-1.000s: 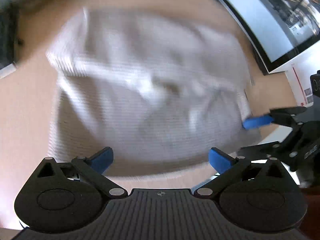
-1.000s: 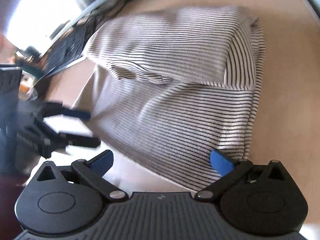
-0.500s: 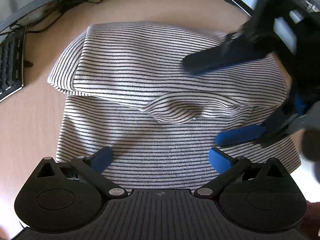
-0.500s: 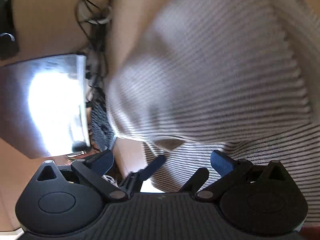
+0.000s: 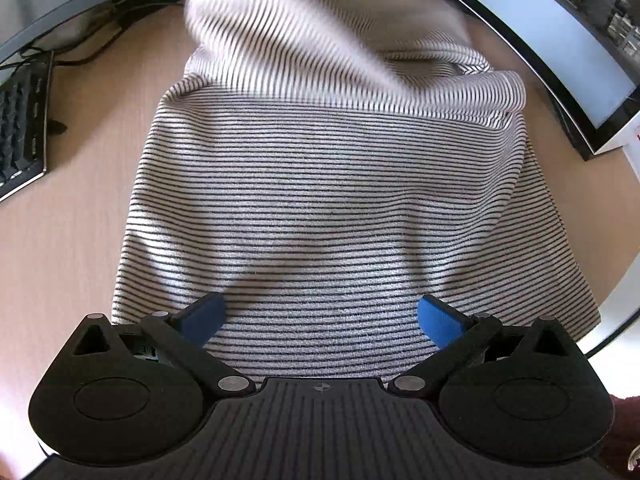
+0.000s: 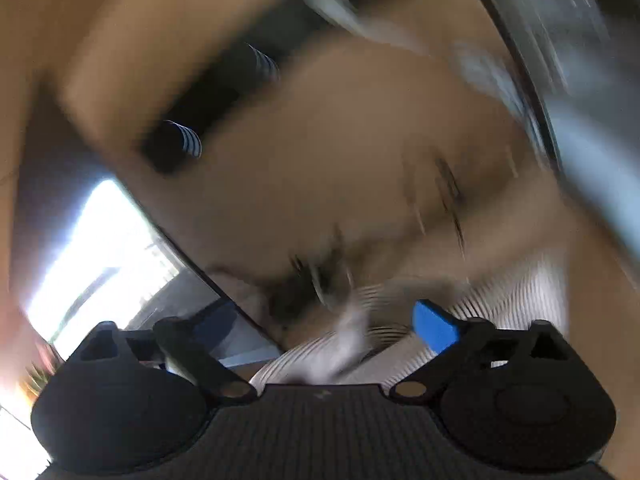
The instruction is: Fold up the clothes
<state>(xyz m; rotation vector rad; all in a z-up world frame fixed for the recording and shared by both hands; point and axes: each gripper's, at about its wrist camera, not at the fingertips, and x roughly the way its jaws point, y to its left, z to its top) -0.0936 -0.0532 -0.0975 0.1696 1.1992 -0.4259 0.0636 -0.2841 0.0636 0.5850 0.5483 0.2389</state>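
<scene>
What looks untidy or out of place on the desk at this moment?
The far part of the striped garment is bunched and blurred instead of lying flat. Its near part lies smooth. The right view is too blurred to judge more.

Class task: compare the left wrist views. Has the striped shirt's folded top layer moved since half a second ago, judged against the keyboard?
Yes. The striped shirt's top layer is lifted and blurred, swung up and away toward the desk's far side, while the keyboard holds its place at left.
</scene>
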